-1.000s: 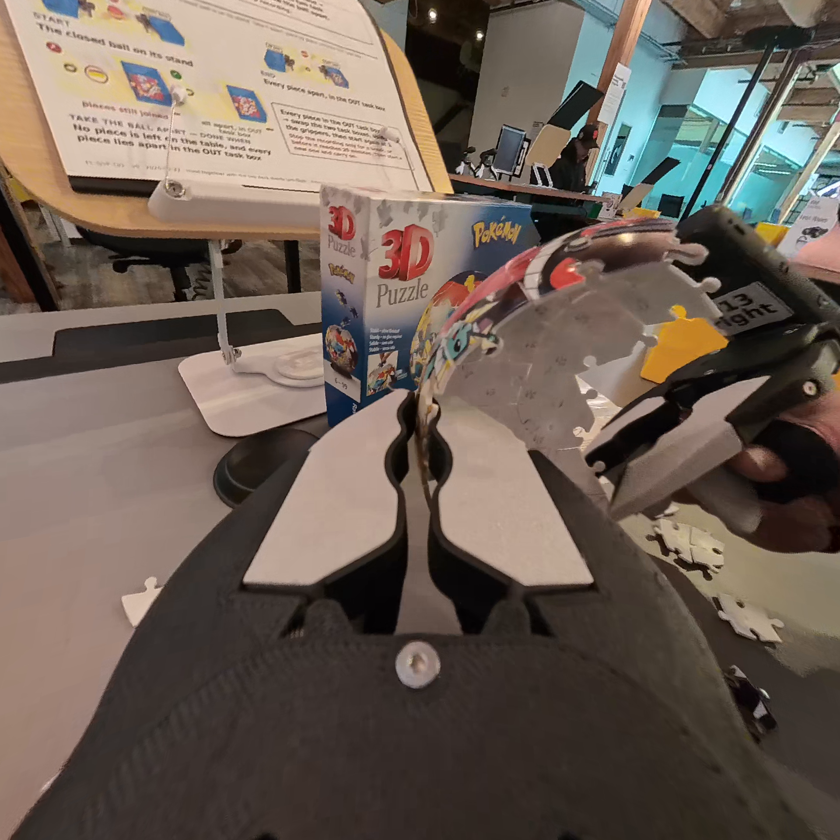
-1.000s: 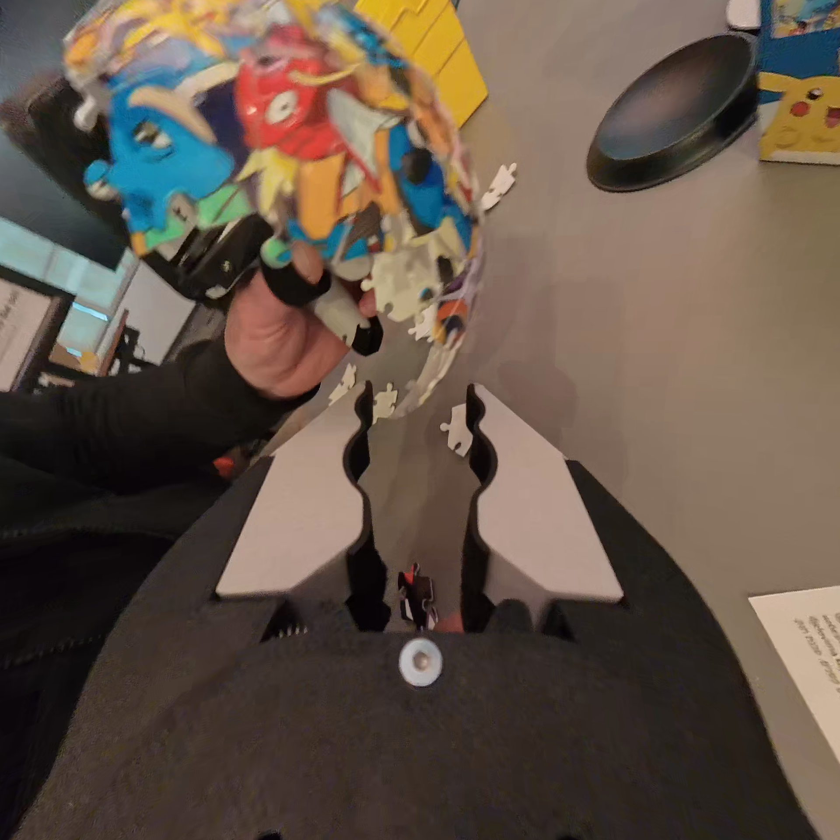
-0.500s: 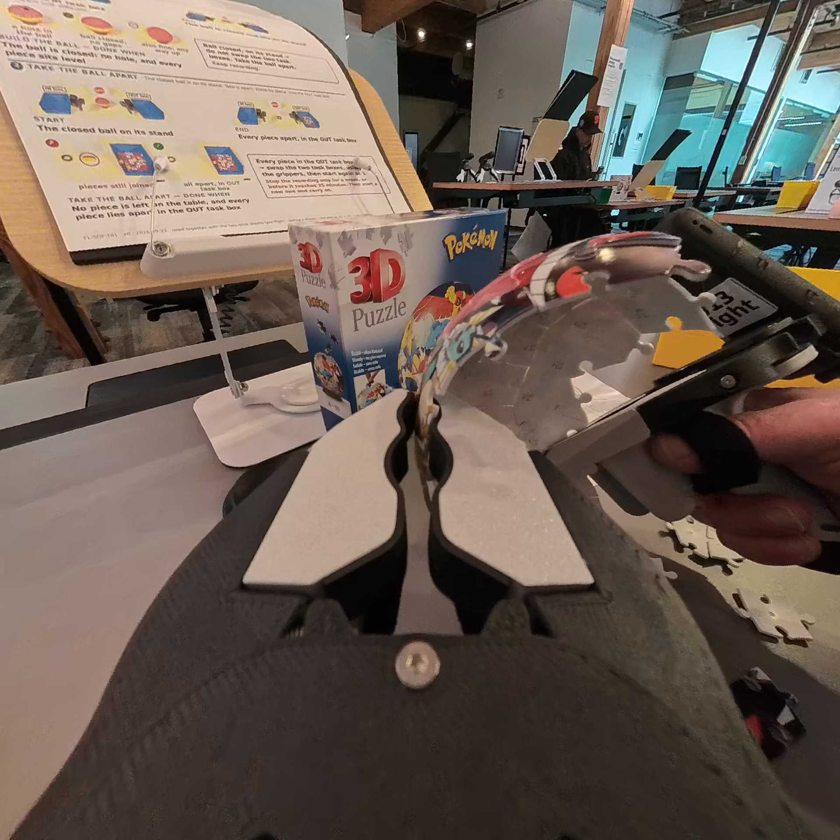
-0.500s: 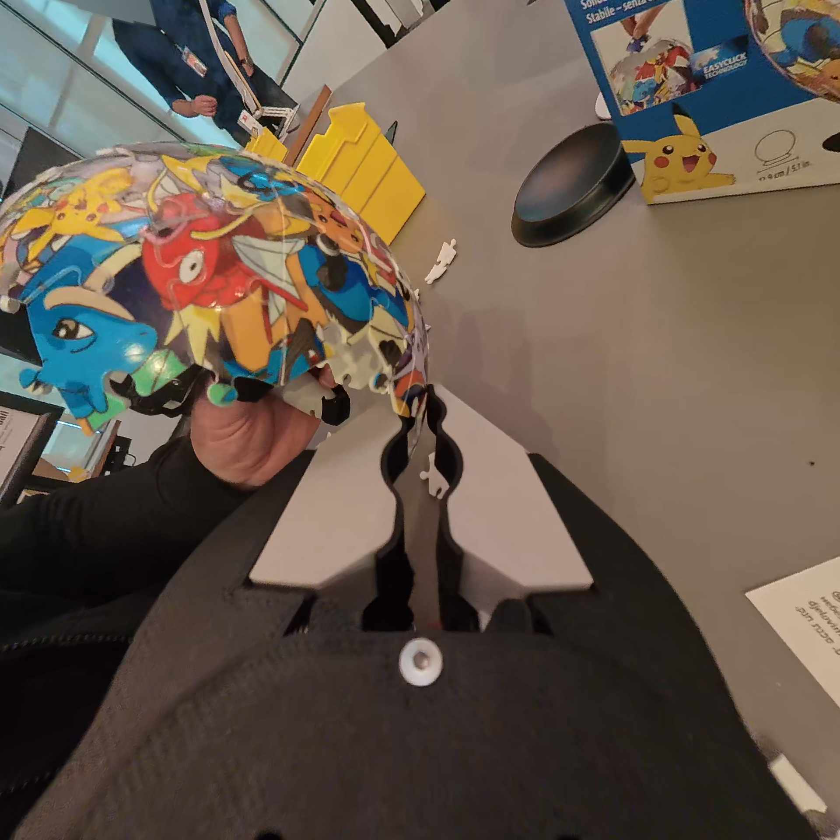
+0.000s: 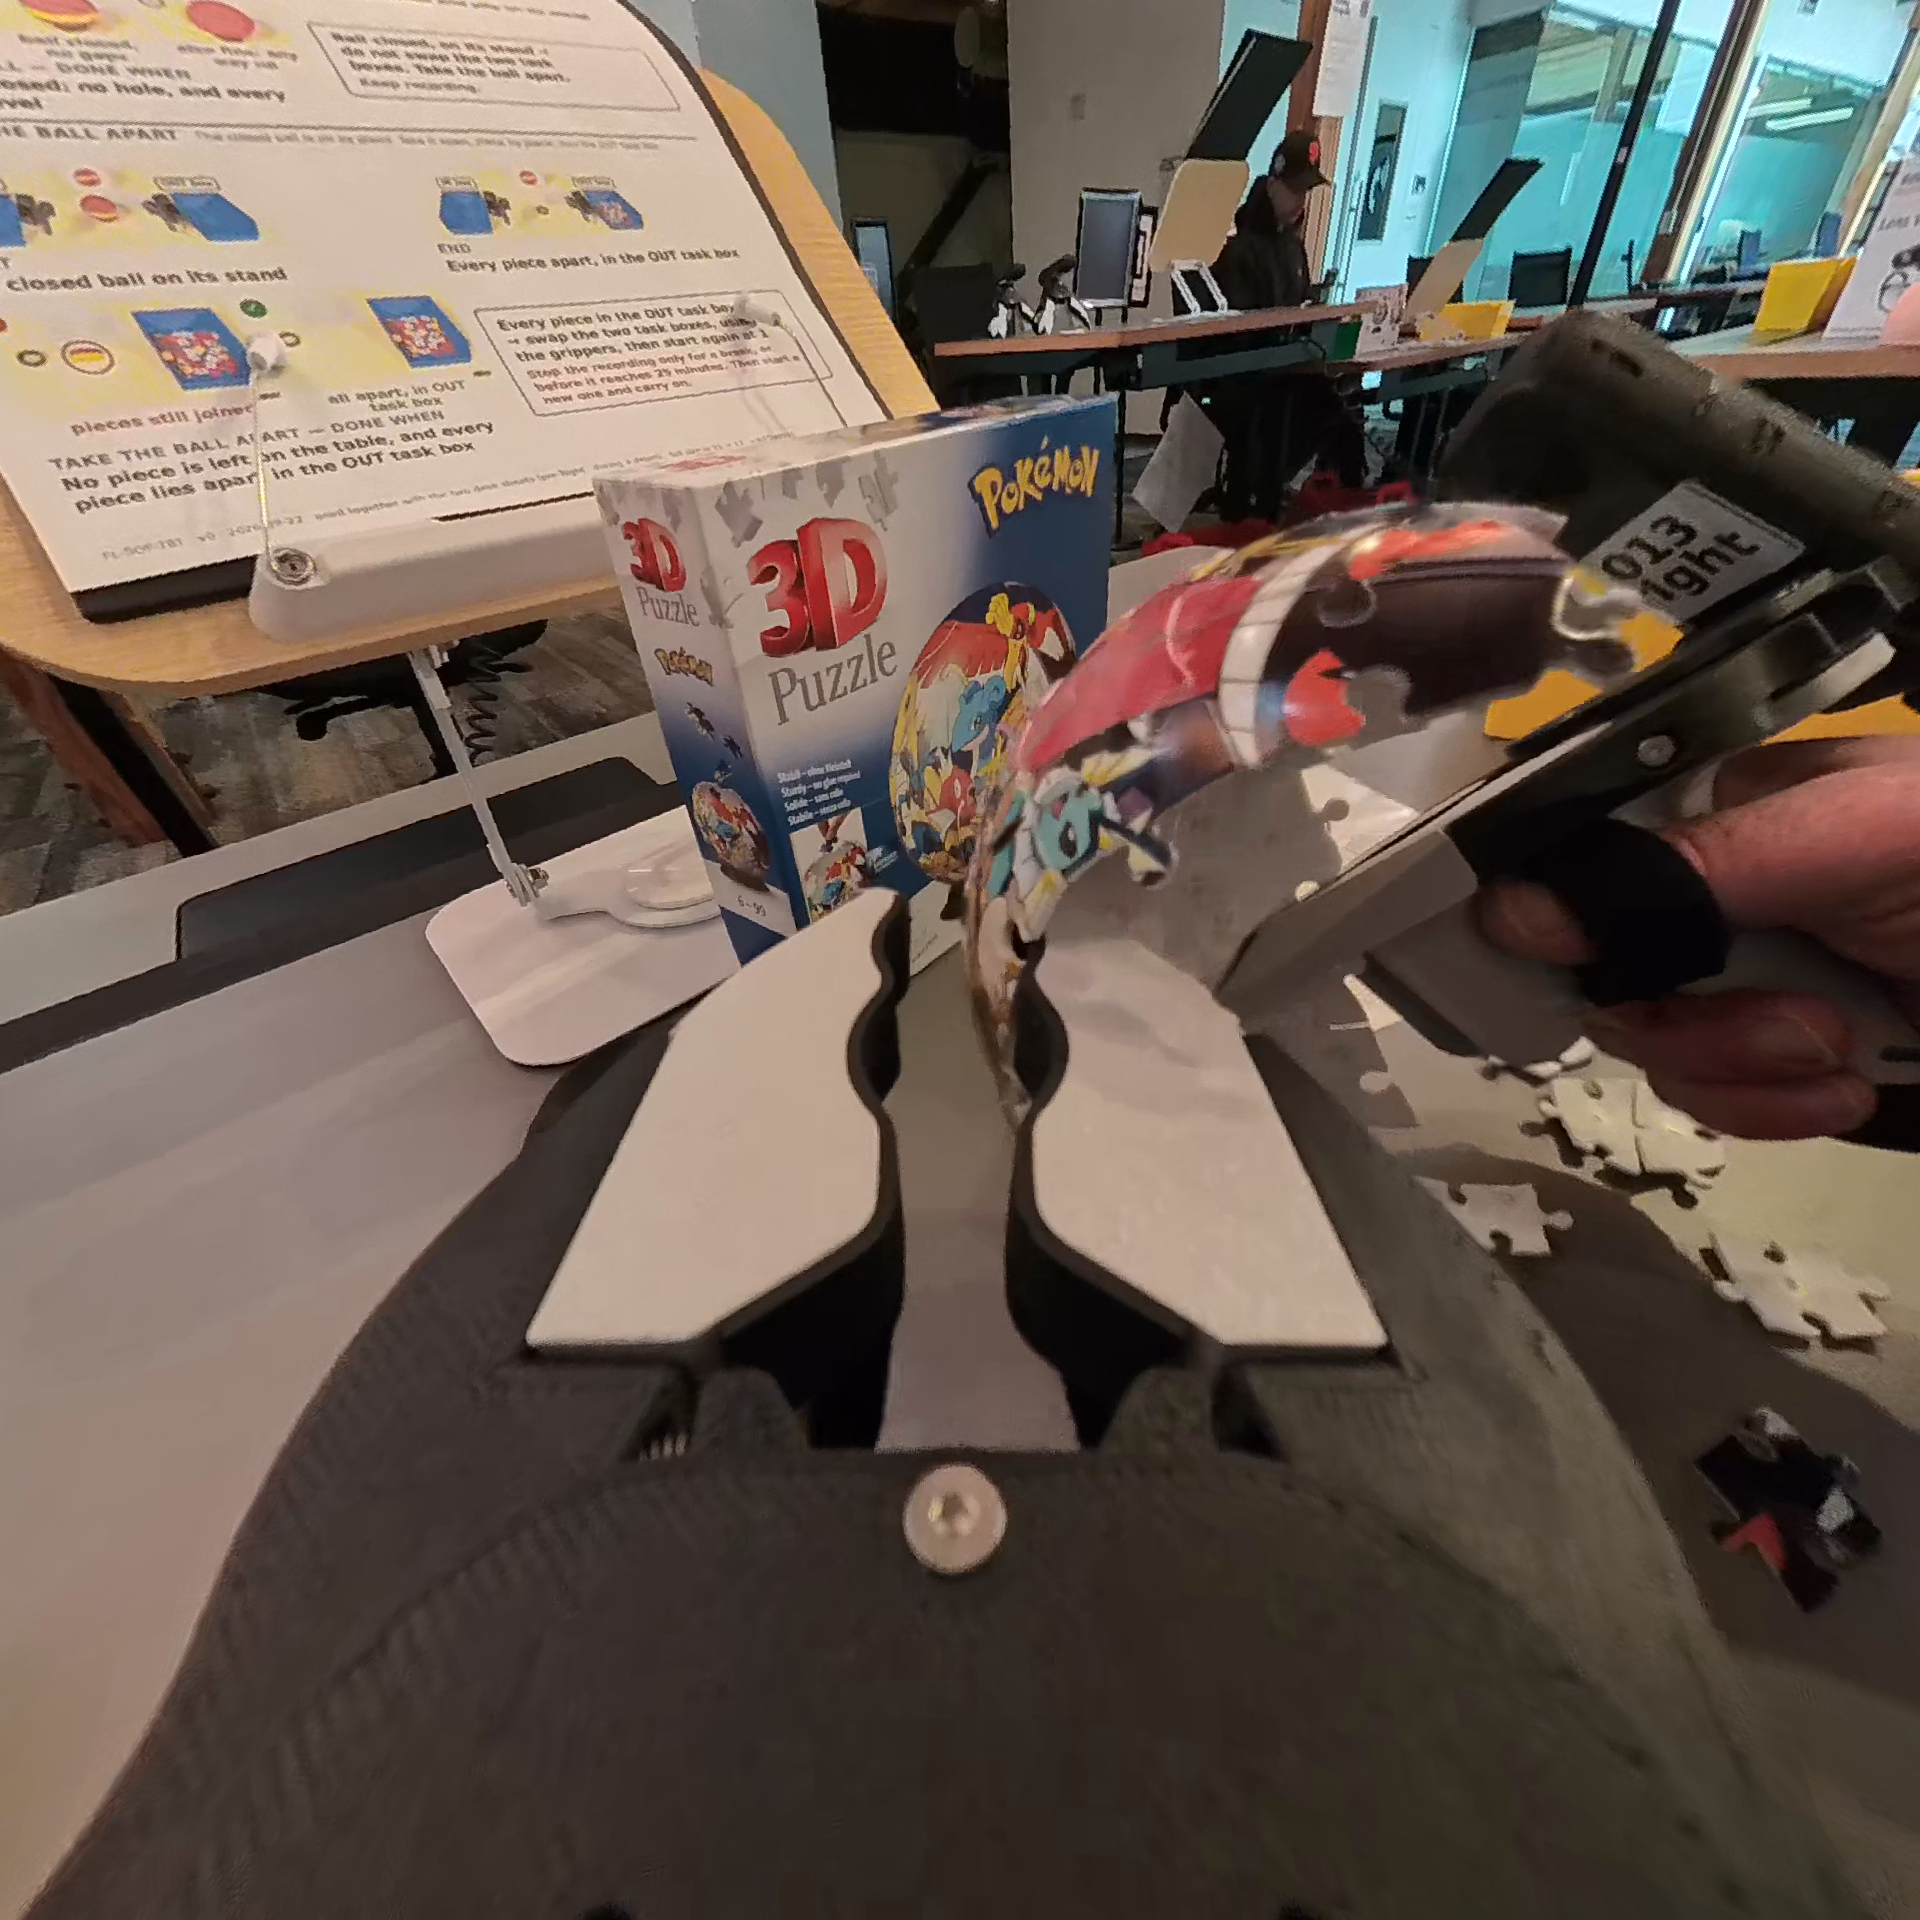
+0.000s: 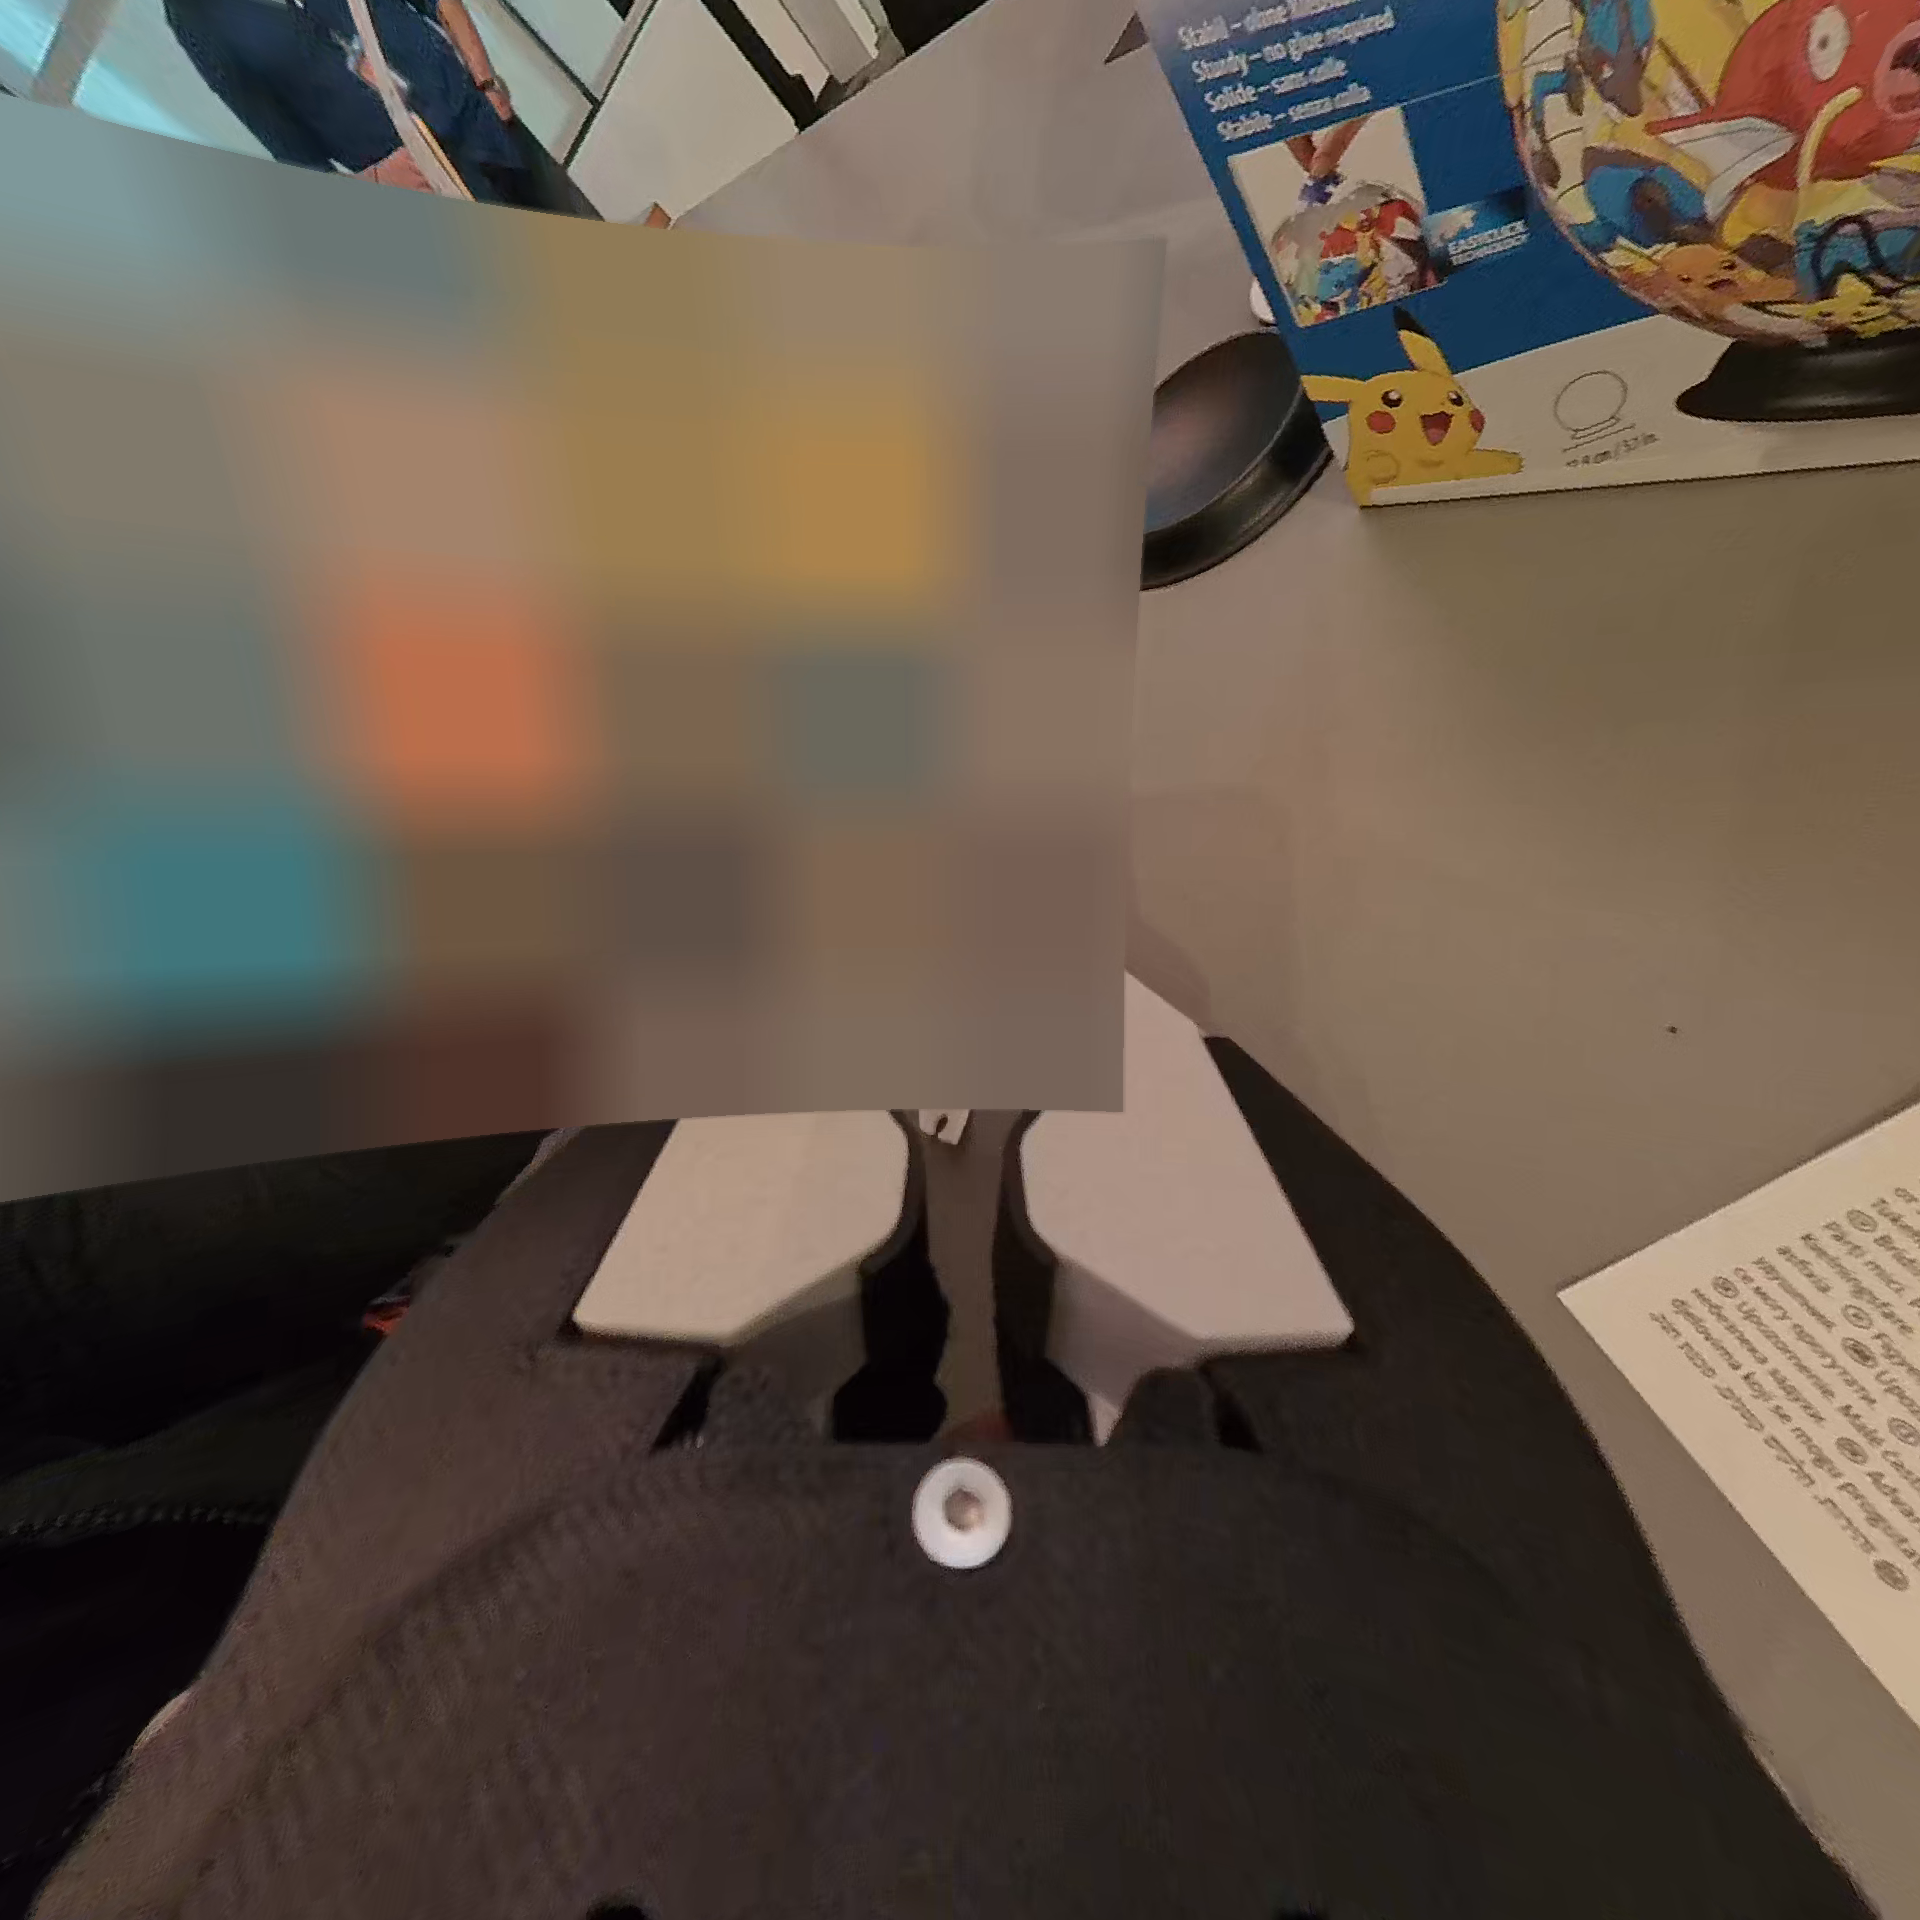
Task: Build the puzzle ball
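Observation:
The half-built puzzle ball, a colourful curved shell with a grey inside, hangs in the air in the left wrist view. My left gripper is open. The shell's lower rim stands between its fingers against the right pad, with a gap to the left pad. My right gripper reaches in from the right, held by a hand, and is shut on the shell's far rim. In the right wrist view a blurred patch hides its fingertips; the finger bases stand close together.
The puzzle box stands just behind, beside a white holder base with an instruction board. A black ball stand sits by the box. Loose pieces and a dark piece lie at the right. A leaflet lies nearby. My hands' fingertips stand some 9 cm from each other. About 15 cm separates my right fingertips from the dark piece.
My right gripper closed on the shell's rim. My left gripper, shut on the rim until half a second ago, has opened and let go. The shell has tilted up slightly.

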A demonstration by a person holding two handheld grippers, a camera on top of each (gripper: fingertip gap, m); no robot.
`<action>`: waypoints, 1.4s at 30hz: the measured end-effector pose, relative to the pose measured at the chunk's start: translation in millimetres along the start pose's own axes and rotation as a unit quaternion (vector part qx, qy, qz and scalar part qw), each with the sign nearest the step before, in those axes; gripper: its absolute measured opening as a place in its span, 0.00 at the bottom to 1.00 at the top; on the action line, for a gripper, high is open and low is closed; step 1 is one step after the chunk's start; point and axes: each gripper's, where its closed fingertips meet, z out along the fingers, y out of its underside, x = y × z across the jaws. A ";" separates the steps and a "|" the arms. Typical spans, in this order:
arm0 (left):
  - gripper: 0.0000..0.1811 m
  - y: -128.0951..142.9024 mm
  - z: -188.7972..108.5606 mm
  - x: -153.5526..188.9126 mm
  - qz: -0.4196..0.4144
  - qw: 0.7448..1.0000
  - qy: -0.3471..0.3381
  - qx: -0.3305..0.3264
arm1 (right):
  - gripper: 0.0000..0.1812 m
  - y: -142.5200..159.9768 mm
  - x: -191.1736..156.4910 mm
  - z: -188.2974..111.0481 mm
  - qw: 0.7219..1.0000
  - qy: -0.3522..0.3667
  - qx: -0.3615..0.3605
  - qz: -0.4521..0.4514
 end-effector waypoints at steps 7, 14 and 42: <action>0.15 13.0 2.0 5.9 0.059 0.997 0.027 -0.041 | 0.00 -3.0 7.7 -4.4 0.999 0.032 0.000 -0.019; 0.19 28.4 -3.8 7.7 0.148 0.984 0.045 -0.090 | 0.00 -6.3 13.5 -8.8 0.997 0.065 -0.002 -0.046; 0.03 11.5 -2.5 -7.1 0.163 0.984 -0.055 -0.041 | 0.00 -7.5 6.8 -7.8 0.989 0.110 -0.013 -0.096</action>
